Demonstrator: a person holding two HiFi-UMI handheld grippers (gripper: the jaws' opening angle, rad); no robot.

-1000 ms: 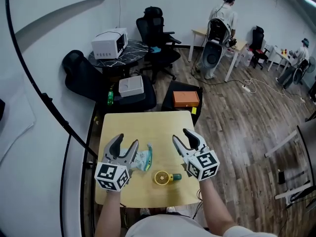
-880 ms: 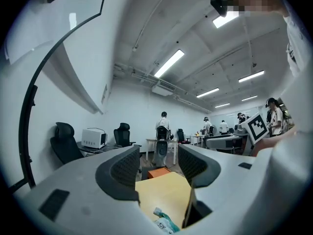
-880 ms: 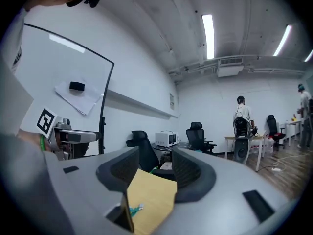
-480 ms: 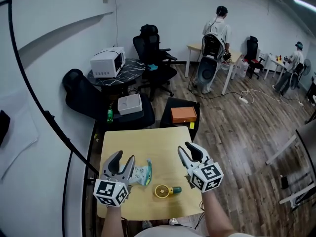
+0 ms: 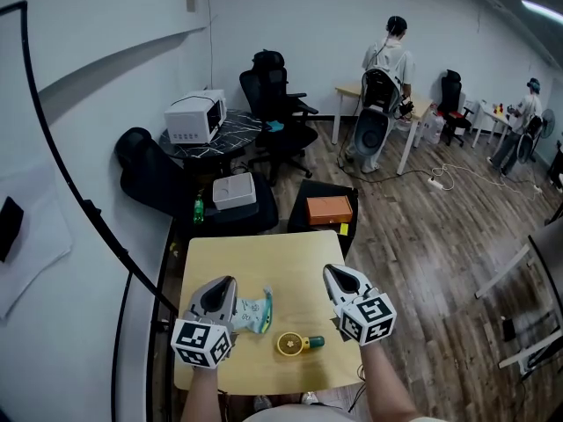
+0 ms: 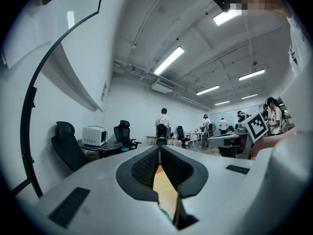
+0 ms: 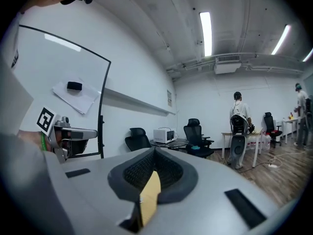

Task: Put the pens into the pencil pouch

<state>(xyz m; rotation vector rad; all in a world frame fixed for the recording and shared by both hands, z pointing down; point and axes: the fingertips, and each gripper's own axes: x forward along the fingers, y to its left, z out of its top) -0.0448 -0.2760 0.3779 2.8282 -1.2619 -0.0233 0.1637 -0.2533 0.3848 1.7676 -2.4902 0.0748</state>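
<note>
Both tools closed, nothing gripped. Left tool (image 5: 220,290) just beside the pouch (image 5: 252,312), left of worktop (image 5: 264,253) centre; right tool (image 5: 339,277) near the right edge. Yellow cup (image 5: 288,344) with green stub (image 5: 314,341), likely a pen, by the front edge. We should open right, grip mid-barrel; left steadies pouch.

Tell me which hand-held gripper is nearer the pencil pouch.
Left. The left hand-held gripper sits just beside the pencil pouch, at its left; the right hand-held gripper is farther off to the pouch's right.
</note>
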